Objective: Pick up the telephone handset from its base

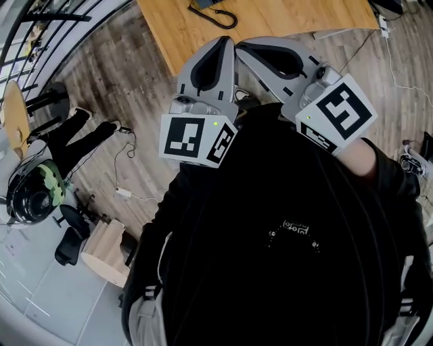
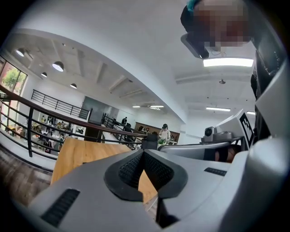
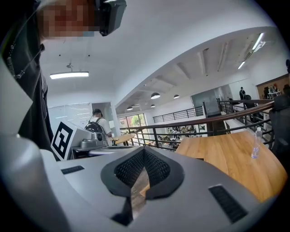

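The black telephone [image 1: 206, 4] lies at the far edge of the head view on the wooden table [image 1: 291, 19]; only a part of it shows, with its coiled cord [image 1: 222, 20] trailing toward me. Both grippers are held close to the person's chest and point at the table edge, short of the telephone. My left gripper [image 1: 228, 42] has its jaws together with nothing between them, its tips [image 2: 143, 151] meeting in its own view. Beside it, my right gripper [image 1: 243, 46] is likewise shut and empty, its tips [image 3: 144, 149] touching in the right gripper view.
Wood-plank floor lies below with thin cables [image 1: 125, 152] across it. A black chair [image 1: 67, 236], a helmet [image 1: 30, 196] and a wooden box [image 1: 108, 251] stand at the left. A railing [image 2: 54, 118] runs behind the table. A clear bottle [image 3: 256, 143] stands on a table.
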Demonstrator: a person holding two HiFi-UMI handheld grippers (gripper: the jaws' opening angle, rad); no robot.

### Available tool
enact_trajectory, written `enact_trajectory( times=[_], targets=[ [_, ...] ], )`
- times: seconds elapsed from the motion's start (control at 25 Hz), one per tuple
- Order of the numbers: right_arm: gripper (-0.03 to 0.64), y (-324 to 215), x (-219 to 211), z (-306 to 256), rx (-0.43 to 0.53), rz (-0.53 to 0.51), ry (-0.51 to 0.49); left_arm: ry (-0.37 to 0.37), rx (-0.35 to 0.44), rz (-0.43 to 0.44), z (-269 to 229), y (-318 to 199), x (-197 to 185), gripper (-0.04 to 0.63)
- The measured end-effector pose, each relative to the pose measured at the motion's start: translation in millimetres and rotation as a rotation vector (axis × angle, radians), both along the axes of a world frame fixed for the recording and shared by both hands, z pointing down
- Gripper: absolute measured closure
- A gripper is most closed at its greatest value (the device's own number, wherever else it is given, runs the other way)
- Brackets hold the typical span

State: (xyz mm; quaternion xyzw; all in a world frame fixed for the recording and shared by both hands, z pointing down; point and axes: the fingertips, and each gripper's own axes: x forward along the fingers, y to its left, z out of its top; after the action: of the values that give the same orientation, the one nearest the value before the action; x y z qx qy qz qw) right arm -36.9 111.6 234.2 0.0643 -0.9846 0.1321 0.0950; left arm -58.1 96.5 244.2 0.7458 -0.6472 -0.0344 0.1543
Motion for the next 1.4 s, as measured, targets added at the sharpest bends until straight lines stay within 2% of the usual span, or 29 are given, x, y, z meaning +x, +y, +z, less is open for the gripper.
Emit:
enact_trajectory(
  times=[0.2,0.48,0.6,0.8,1.08,1.4],
  targets=[
    [0.598,1,-18,6,0.004,-0.002,-0.019,-0.014,0.014,0.0,5,2,-19,0.591],
    [0.598,25,-49,-13,0.045,-0.098,-0.059,-0.009,0.049,-0.08,-6,26,-46,0.591],
    [0.598,22,-56,-8,0.052,-0.142,-0.039,-0.005,0.042,-0.115,-3,25,-55,0.591],
    [0.598,14,-72,-5,0.038,-0.245,-0.004,0.011,0.004,-0.206,-3,18,-74,0.591],
    [0.598,-13,-107,-4,0.009,-0.38,-0.037,0.013,-0.011,-0.351,1,-5,-109,0.591],
    [0.598,-33,-136,-8,-0.002,-0.481,-0.047,0.011,-0.02,-0.441,-3,-22,-139,0.591]
  ],
)
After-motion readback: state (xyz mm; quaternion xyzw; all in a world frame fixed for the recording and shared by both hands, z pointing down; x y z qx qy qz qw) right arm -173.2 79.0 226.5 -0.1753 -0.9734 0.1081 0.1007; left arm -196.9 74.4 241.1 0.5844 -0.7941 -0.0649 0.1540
